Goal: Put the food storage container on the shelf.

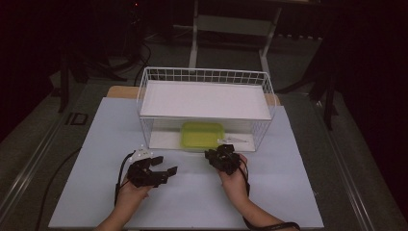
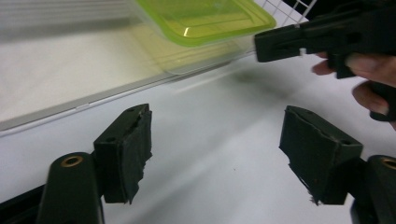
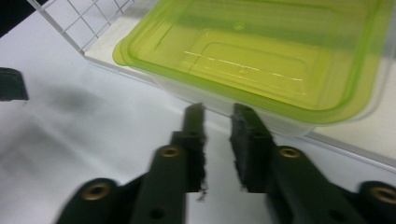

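My left gripper point(image 2: 217, 154) spread over bare table point(image 1: 288, 192); right gripper point(image 3: 217, 135) nearly closed, empty, before the green-lidded container point(image 3: 261, 60) in the wire basket point(image 1: 207, 74).

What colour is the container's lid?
Translucent lime green lid, clearest in the right gripper view.

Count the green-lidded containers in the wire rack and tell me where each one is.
1. The green-lidded container sits on the lower level of the white wire rack, under its shelf, near the front opening. The shelf may hide others behind.
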### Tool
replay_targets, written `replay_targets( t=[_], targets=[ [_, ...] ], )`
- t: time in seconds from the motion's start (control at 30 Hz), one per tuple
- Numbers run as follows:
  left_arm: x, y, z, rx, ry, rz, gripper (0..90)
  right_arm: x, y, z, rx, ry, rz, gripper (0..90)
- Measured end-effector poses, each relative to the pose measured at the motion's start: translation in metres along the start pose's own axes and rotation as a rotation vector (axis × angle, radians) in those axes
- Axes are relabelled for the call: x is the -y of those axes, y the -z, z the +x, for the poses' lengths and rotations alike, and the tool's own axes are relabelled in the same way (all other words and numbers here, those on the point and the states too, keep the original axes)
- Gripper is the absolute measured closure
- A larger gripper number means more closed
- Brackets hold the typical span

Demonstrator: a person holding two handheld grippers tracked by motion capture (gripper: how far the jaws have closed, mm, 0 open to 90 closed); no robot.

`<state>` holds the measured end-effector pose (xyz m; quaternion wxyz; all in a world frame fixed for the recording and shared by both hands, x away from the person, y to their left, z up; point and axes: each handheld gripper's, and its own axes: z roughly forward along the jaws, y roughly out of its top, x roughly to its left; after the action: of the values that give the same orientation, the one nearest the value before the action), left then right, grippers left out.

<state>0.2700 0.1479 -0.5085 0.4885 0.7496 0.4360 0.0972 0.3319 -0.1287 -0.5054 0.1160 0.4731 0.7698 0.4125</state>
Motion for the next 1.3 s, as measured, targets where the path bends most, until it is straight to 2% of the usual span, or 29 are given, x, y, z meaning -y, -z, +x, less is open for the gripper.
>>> replay_targets(
  t=[0.17,0.23,0.53,0.67,0.93,1.07,1.3],
  targets=[
    [0.003,0.003,-0.001,-0.007,-0.033,-0.02,19.9,-0.001,-0.01,0.001,0.022,0.019,0.017,88.0],
    [0.005,0.003,0.0,-0.017,-0.038,-0.022,19.4,-0.002,-0.013,0.0,0.028,0.016,0.019,88.5],
    [0.008,0.004,0.0,-0.011,-0.056,-0.045,15.0,-0.009,-0.026,-0.006,0.054,-0.003,0.006,89.8],
    [0.009,0.002,-0.003,-0.028,-0.096,-0.034,14.9,-0.015,-0.034,-0.007,0.051,-0.018,-0.004,89.8],
    [0.01,0.0,-0.003,-0.019,-0.1,-0.036,14.8,-0.023,-0.046,-0.005,0.056,-0.041,-0.02,89.8],
    [0.01,0.0,-0.003,-0.019,-0.097,-0.041,14.8,-0.027,-0.053,-0.006,0.062,-0.031,-0.029,89.8],
    [0.01,0.001,-0.004,-0.011,-0.095,-0.048,14.7,-0.034,-0.06,-0.005,0.069,-0.041,-0.041,89.8]
  ],
)
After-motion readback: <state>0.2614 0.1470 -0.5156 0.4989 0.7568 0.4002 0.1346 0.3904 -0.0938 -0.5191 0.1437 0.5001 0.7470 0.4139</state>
